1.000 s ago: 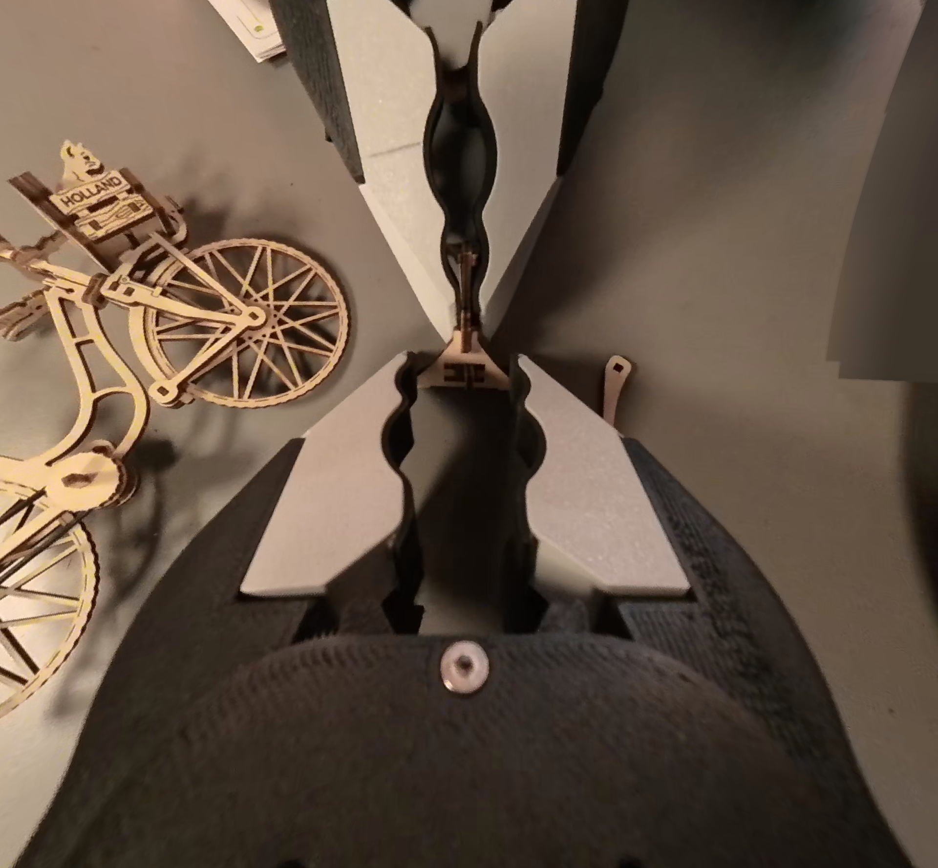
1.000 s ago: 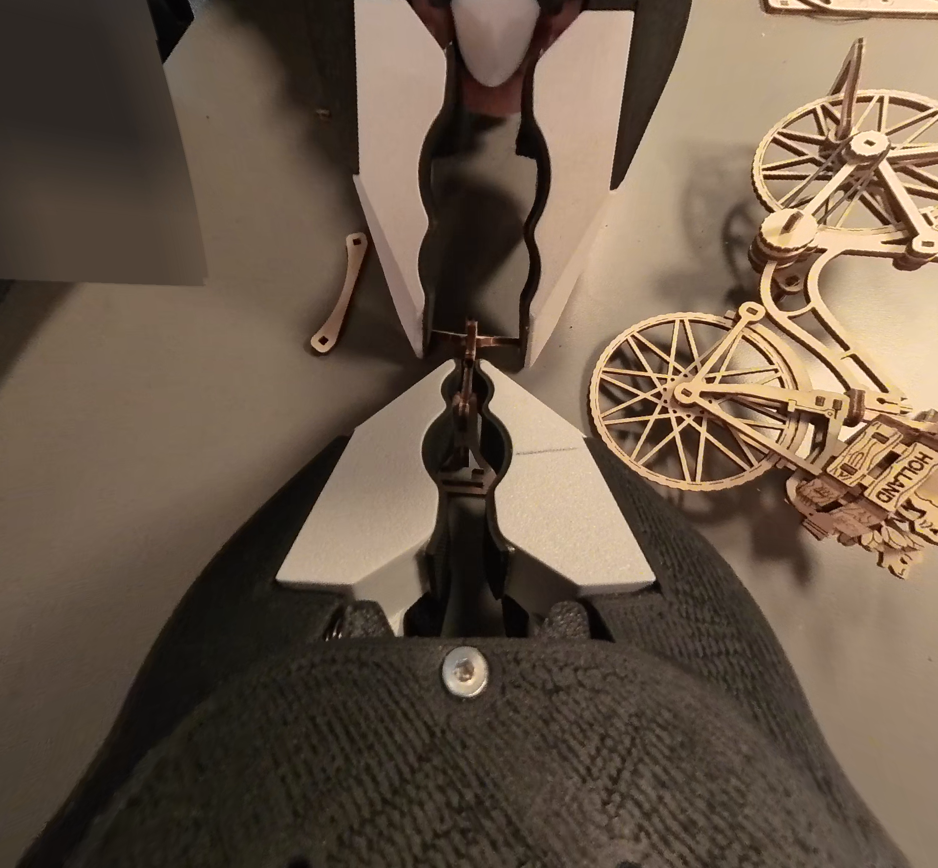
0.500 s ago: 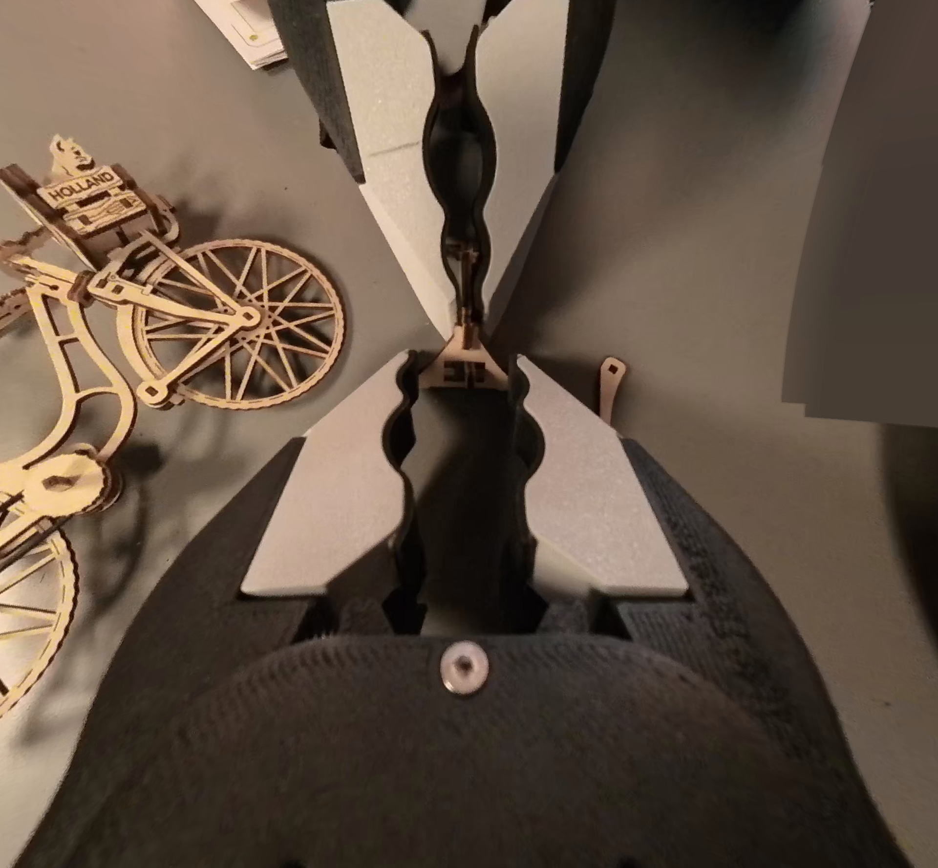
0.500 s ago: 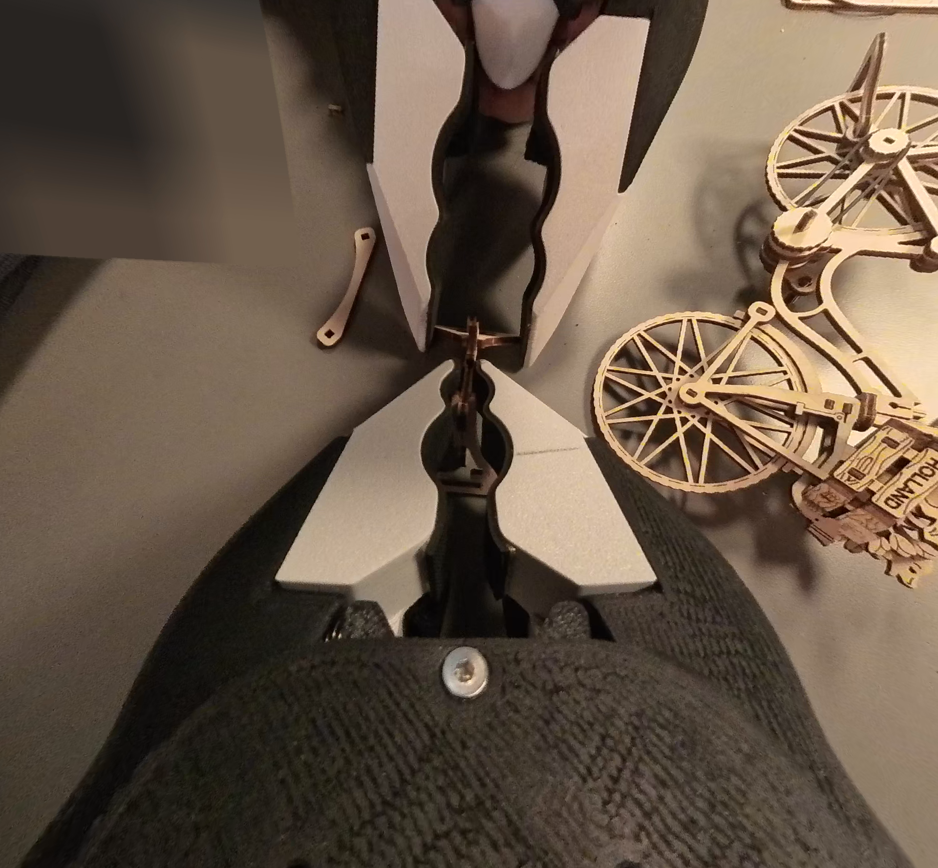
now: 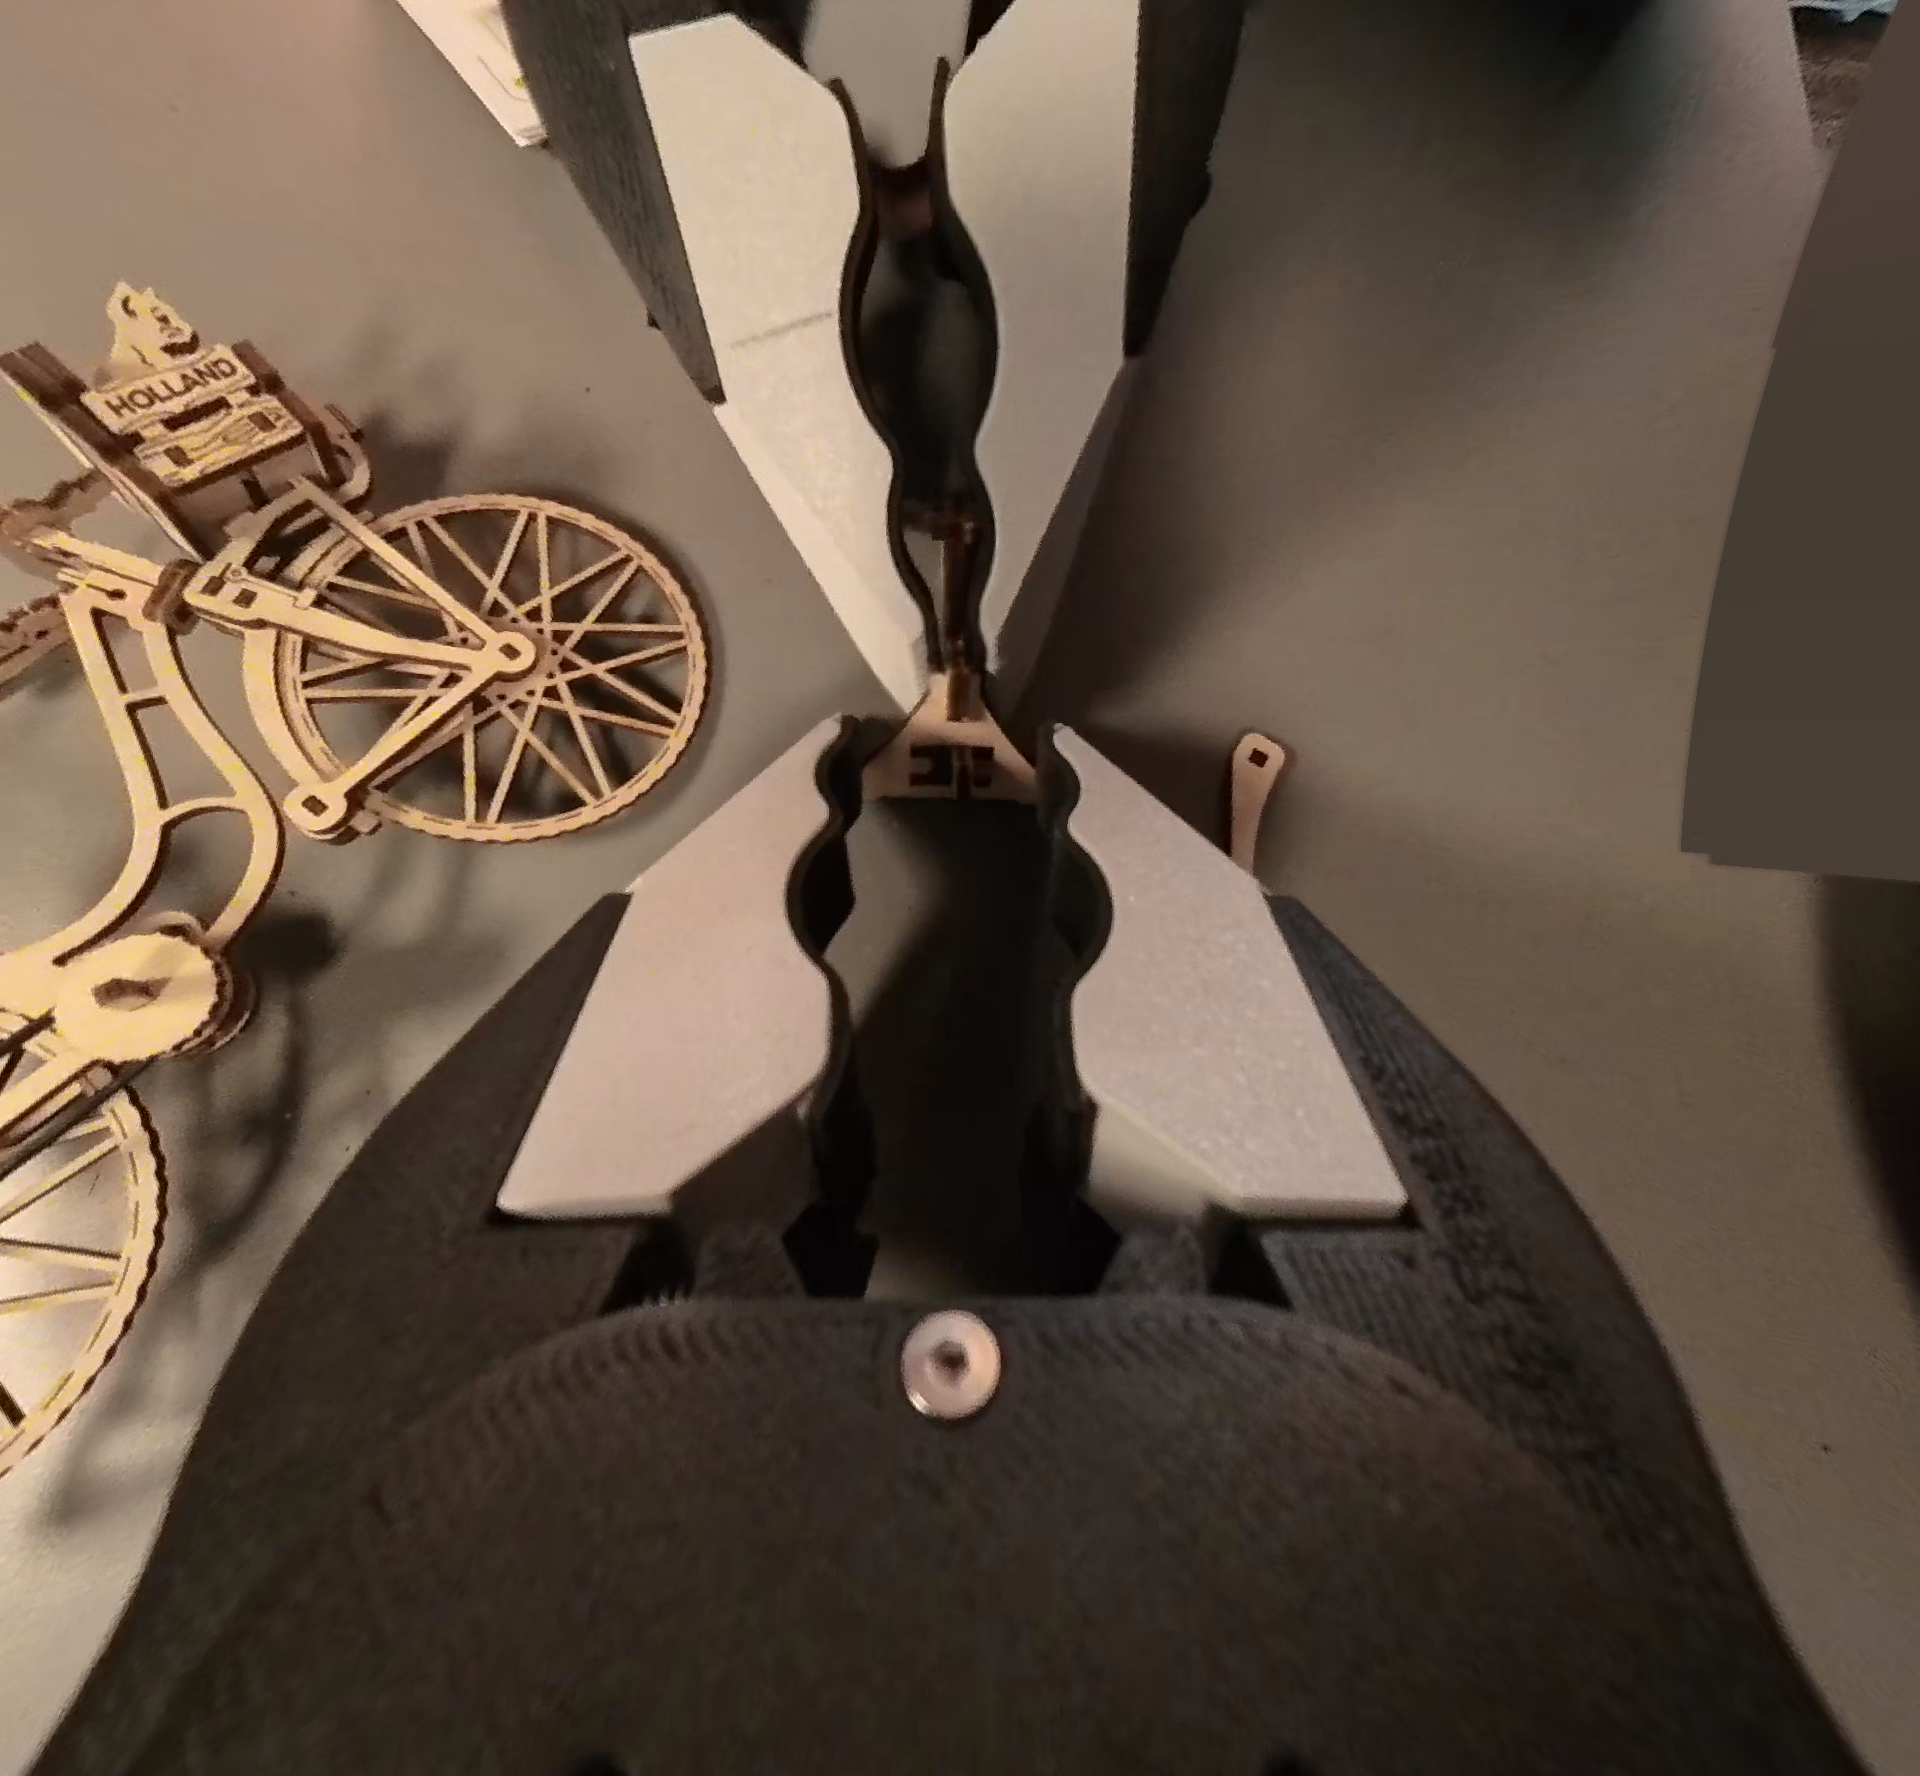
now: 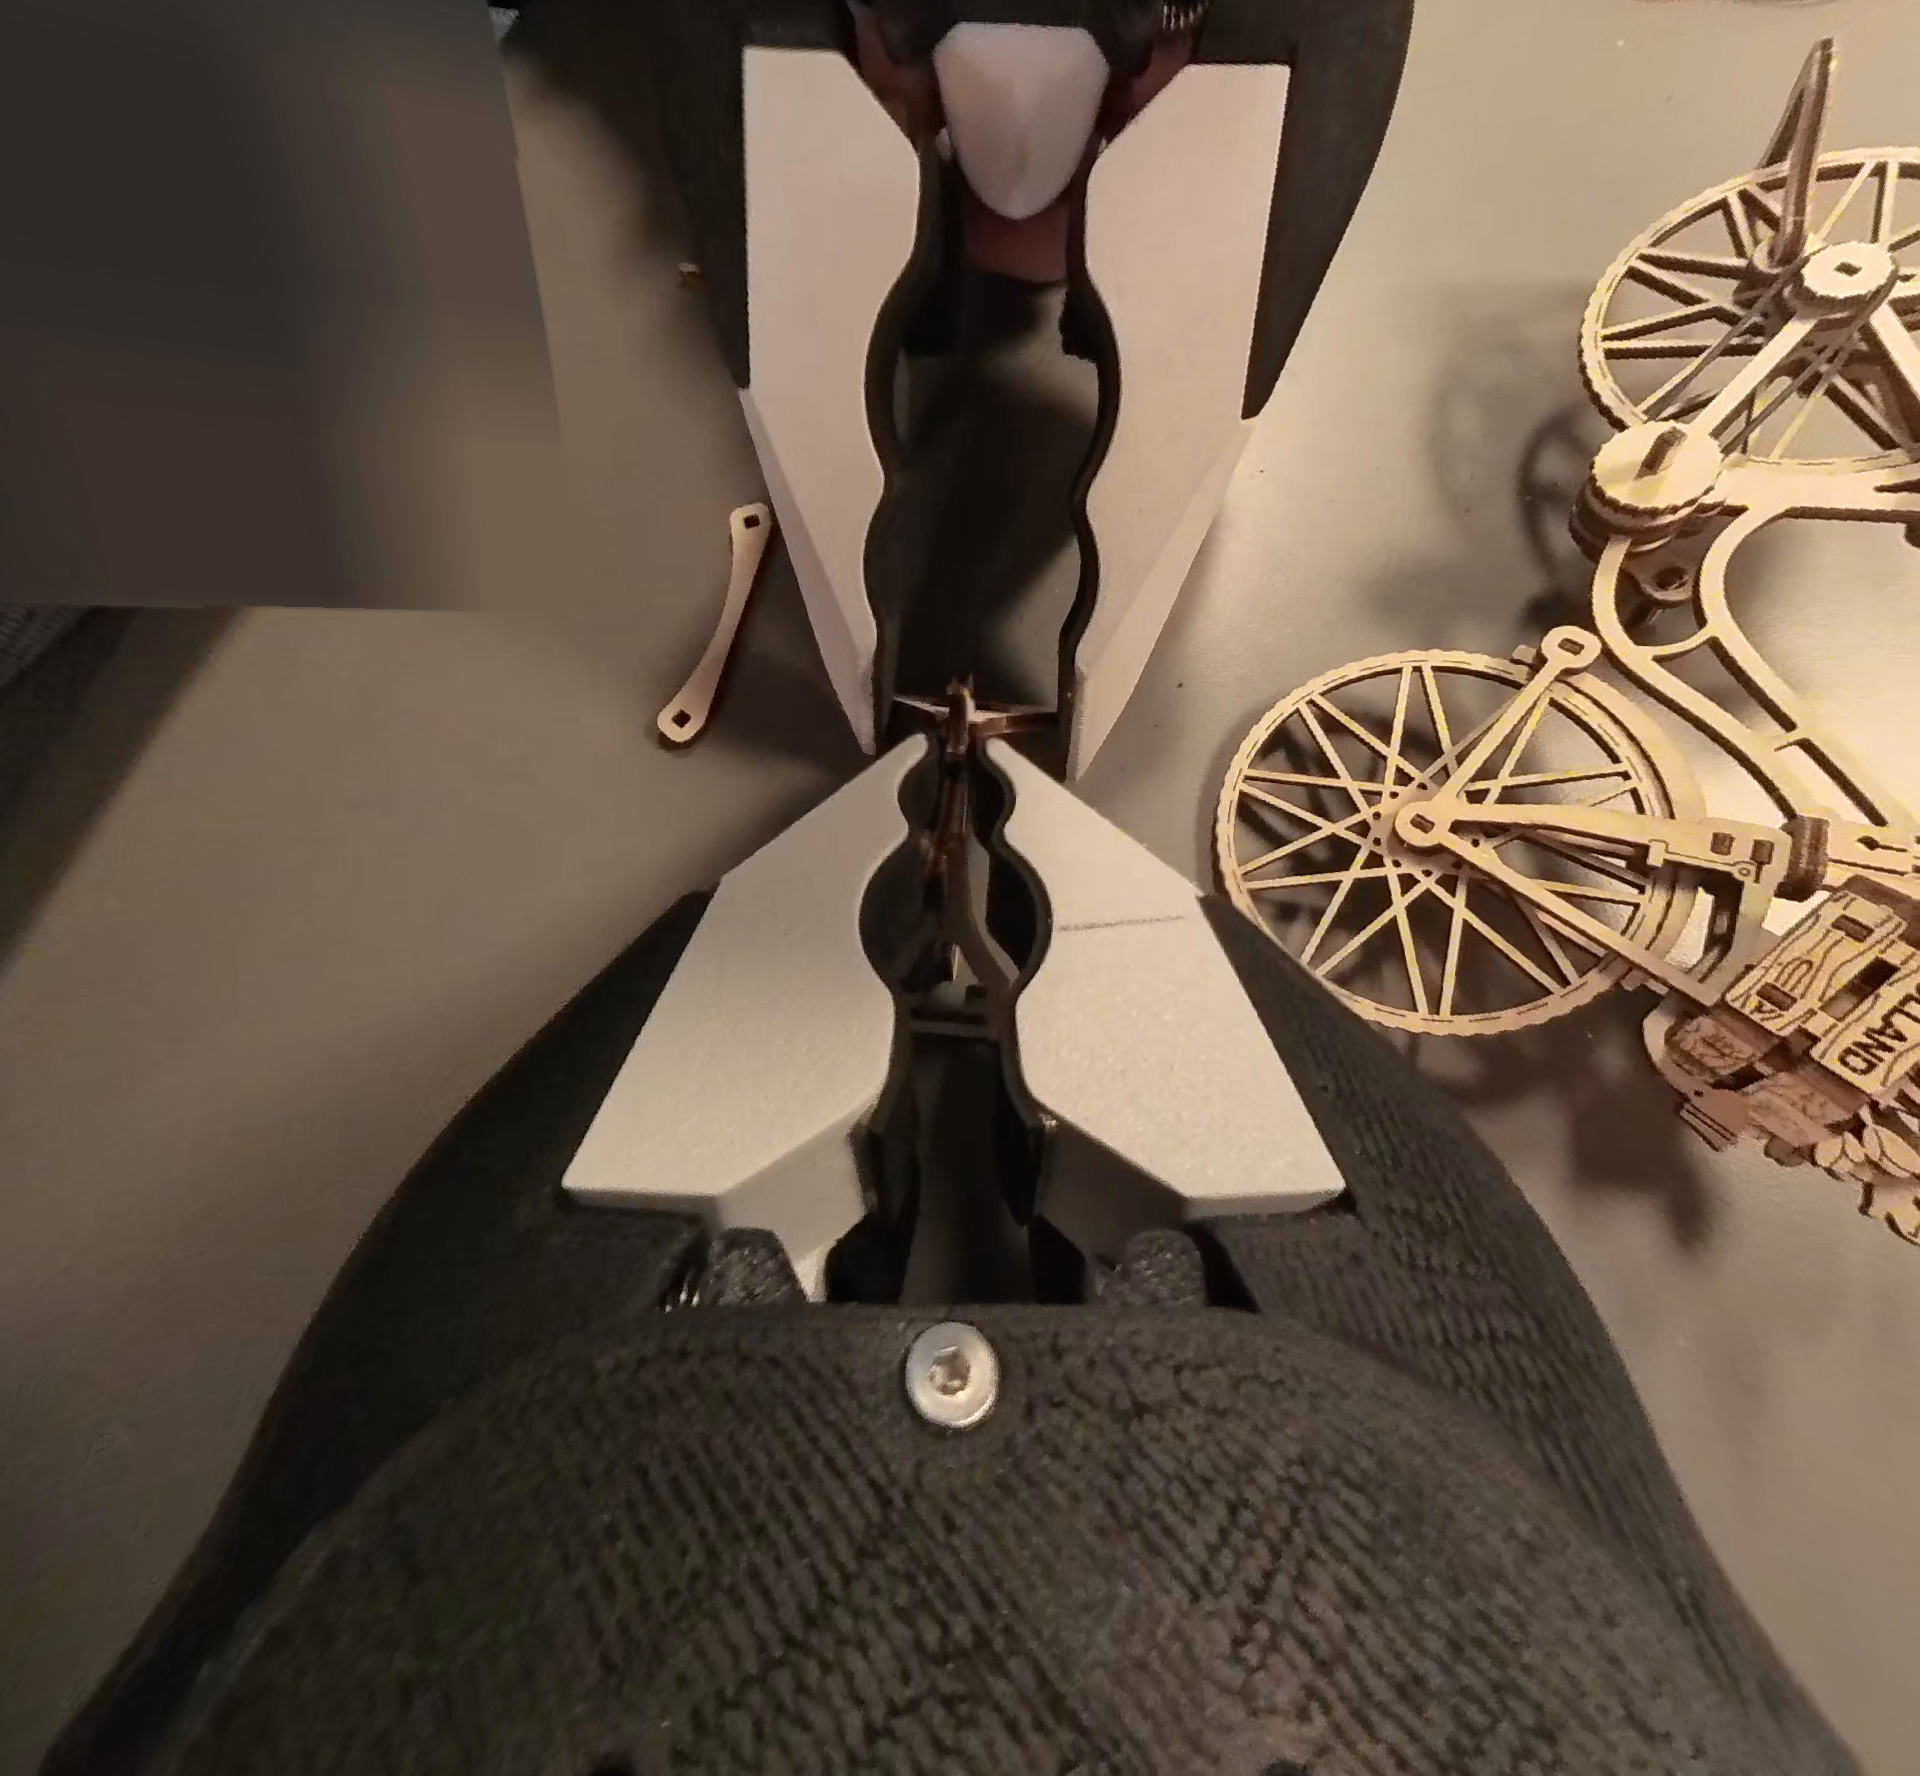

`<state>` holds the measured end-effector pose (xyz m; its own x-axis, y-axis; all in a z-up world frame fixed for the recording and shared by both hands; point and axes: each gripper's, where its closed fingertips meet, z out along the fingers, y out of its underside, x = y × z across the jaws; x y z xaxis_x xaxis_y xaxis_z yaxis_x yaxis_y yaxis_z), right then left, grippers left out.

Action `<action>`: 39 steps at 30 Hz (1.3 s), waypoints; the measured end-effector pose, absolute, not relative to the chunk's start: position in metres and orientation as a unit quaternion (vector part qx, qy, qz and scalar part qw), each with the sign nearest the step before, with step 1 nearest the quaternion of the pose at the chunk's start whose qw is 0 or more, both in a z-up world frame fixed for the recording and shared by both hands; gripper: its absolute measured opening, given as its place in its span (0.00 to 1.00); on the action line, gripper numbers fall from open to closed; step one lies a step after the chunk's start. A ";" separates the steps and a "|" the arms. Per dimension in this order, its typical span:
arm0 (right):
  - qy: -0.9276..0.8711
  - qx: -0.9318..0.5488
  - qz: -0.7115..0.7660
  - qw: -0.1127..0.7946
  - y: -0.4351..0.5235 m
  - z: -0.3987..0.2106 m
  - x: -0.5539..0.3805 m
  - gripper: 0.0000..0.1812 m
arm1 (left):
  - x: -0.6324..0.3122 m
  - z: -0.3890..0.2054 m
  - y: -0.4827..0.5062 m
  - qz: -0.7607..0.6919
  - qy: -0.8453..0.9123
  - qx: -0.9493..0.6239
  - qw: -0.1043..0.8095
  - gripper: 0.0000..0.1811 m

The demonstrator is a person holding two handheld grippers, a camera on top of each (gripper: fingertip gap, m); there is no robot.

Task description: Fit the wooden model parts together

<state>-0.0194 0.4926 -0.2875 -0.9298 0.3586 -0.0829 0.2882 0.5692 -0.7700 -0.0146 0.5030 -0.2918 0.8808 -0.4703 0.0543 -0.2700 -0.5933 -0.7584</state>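
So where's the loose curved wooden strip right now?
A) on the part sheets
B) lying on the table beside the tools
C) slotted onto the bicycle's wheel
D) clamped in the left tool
B: the curved wooden strip lies flat on the table, untouched, apart from the wooden bicycle.

The 2 grippers are facing each other tip to tip above the surface [image 5: 1455, 376]. A small wooden part [image 5: 954, 760] is sitting across the tips of the left gripper [image 5: 951, 750], meeting a narrow wooden part [image 6: 951, 791] lying between the fingers of the right gripper [image 6: 956, 760]. The wooden bicycle [image 5: 343, 646] is lying left of the left gripper; a curved wooden strip [image 5: 1252, 791] is lying just right of it.
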 end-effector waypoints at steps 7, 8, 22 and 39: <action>-0.894 -0.172 0.412 0.042 0.494 -0.288 -0.019 0.01 | -0.014 -0.292 0.504 -0.125 0.207 -0.884 0.399 0.18; -0.894 -0.170 0.412 0.041 0.494 -0.288 -0.019 0.01 | -0.014 -0.292 0.504 -0.125 0.207 -0.884 0.400 0.18; -0.886 -0.179 0.427 0.029 0.492 -0.288 -0.017 0.01 | -0.015 -0.275 0.489 -0.194 0.193 -0.862 0.426 0.07; -0.884 -0.179 0.430 0.038 0.492 -0.288 -0.018 0.01 | -0.017 -0.286 0.489 -0.164 0.200 -0.877 0.405 0.01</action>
